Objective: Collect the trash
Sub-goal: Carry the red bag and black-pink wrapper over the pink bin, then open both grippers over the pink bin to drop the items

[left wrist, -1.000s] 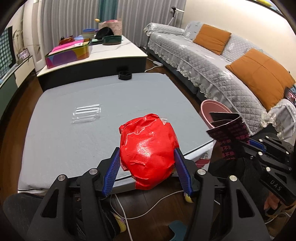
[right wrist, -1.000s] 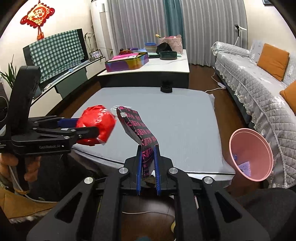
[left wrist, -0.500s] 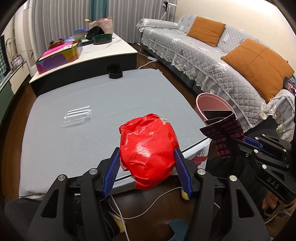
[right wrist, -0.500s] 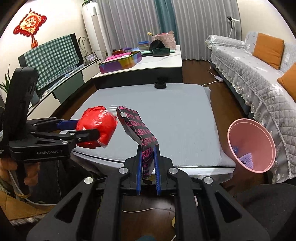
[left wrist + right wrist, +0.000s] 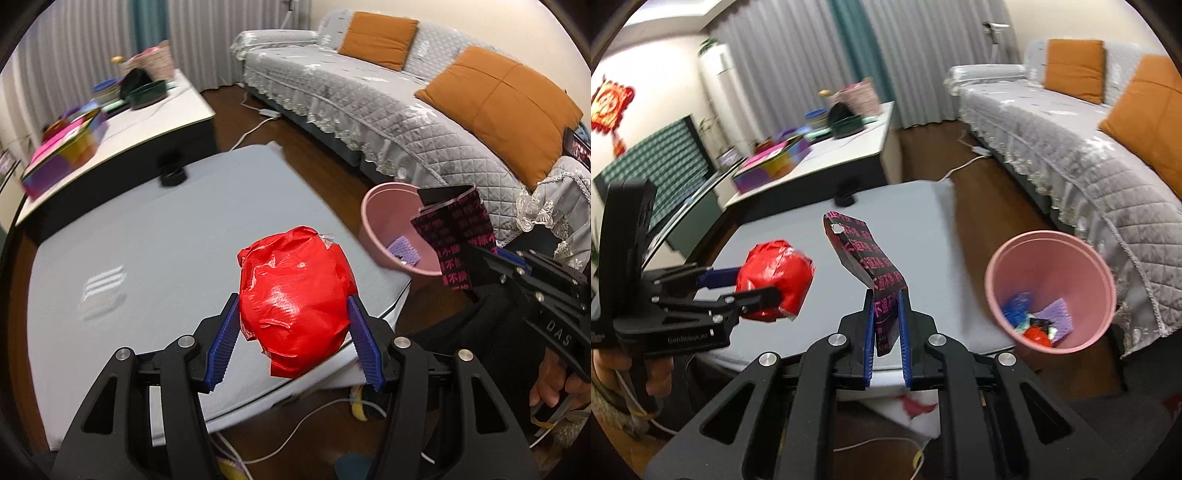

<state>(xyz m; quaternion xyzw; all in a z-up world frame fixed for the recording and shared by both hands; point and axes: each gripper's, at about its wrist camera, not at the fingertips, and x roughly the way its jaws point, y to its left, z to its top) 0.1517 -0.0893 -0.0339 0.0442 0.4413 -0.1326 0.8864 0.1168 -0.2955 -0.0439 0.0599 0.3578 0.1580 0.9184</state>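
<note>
Both tools have swung toward the pink bin (image 5: 1051, 291), now lower right: left tool (image 5: 293, 326) clamps red wad (image 5: 293, 301), right tool (image 5: 885, 332) pinches black wrapper (image 5: 864, 258), ready for dropping.

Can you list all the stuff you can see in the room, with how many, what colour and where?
Red ball of wrapping: one, red, clamped in the left gripper above the table's near edge.
Packet: one, black with pink writing, clamped in the right gripper.
Bin: one, pink, on the floor between table and sofa, with trash inside.
Table: one, grey top, in the middle.
Clear wrapper: one, see-through, lying on the table, blurred.
Small black thing: one, at the table's far edge.
Side table: one, white top, behind, with boxes and bowls.
Sofa: one, grey cover.
Cushions: two, orange, on the sofa.
Left gripper: black, blue pads.
Right gripper: black, blue pads.
</note>
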